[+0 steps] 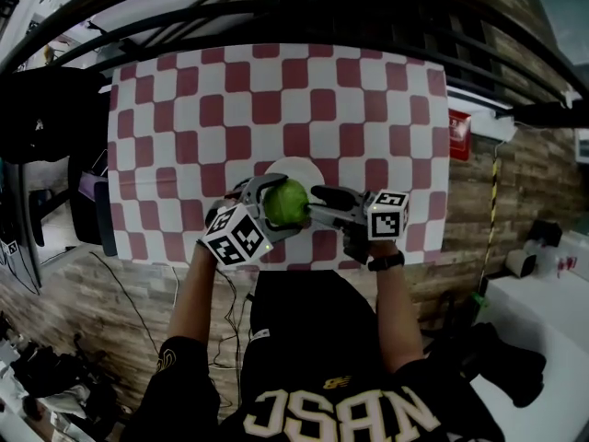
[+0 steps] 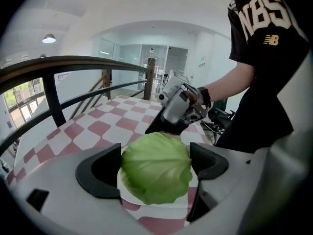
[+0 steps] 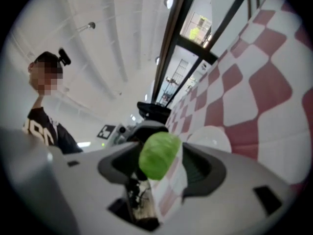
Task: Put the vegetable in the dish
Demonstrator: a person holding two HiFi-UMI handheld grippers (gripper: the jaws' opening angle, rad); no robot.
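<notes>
- Left gripper (image 1: 274,208): jaws clamped on the cabbage (image 1: 286,201), one jaw on each side; in the left gripper view the green head fills the gap from jaw to jaw
- Right gripper (image 1: 320,204): jaws spread wide; in the right gripper view the cabbage stands in the gap, nearer one jaw, with checked cloth showing beside it; whether the jaws touch the leaves cannot be told
- Cabbage: round, pale green, veined; in the head view it overlaps the dish (image 1: 293,166) at the rim's 6 o'clock
- Dish: white, round, resting on the red-and-white checked tablecloth (image 1: 184,136), toward the table's 6 o'clock edge
- Head view only: left gripper reaches the cabbage from 7 o'clock, right gripper from 3 o'clock; left marker cube (image 1: 236,238) and right marker cube (image 1: 388,214) both face up
- Left gripper view only: right gripper seen head-on just behind the cabbage, with a dark wristband (image 2: 206,97) on the arm holding it; dark railing (image 2: 73,61) at 10 o'clock
- Right gripper view only: bare white face of the dish at 2 o'clock of the cabbage, beyond the jaws
</notes>
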